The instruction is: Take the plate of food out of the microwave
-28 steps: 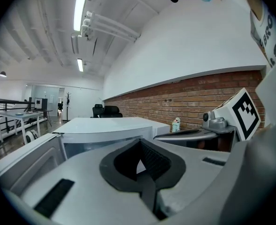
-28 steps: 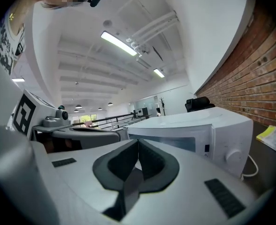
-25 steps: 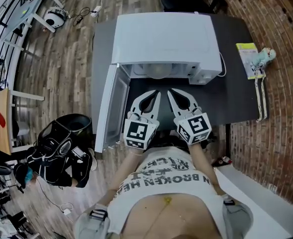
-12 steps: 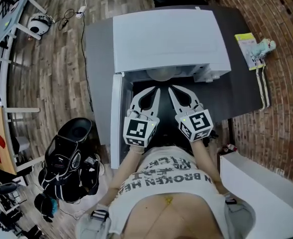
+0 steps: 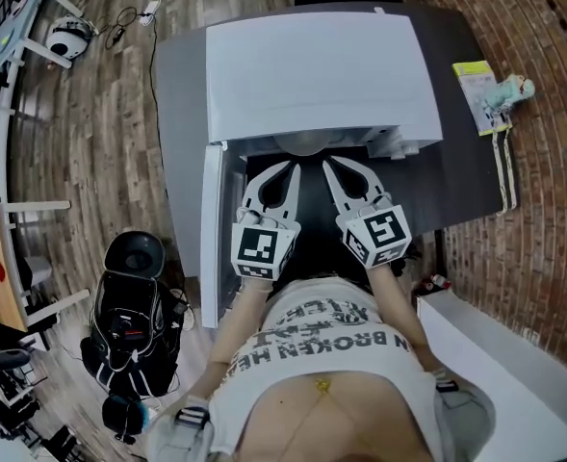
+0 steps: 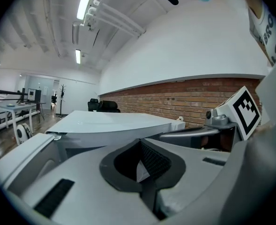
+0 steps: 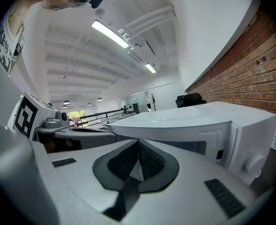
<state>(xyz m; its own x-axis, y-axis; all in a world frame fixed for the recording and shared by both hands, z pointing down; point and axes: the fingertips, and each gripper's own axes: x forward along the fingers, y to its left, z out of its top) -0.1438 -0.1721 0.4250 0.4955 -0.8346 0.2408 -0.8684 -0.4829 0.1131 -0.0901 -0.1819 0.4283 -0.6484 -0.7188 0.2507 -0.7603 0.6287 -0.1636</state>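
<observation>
- One microwave (image 5: 312, 75), door (image 5: 211, 229) swung open; one pale round shape (image 5: 300, 143) inside, possibly a plate
- Two tongs: left gripper (image 5: 287, 166), right gripper (image 5: 327, 164), both closed, empty

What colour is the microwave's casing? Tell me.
White. The microwave shows best in the head view, where its whole top stands out against the dark table.

An open-plan loft office or lab rather than a home kitchen: a bare brick wall (image 6: 184, 97), wood-plank floor (image 5: 100, 114), long strip lights (image 7: 109, 34) under a white ceiling, black office chairs (image 6: 102, 106) and desks (image 6: 6, 107) by a railing (image 7: 101, 114), the microwave (image 5: 317, 70) on a dark worktop (image 5: 461, 176)
</observation>
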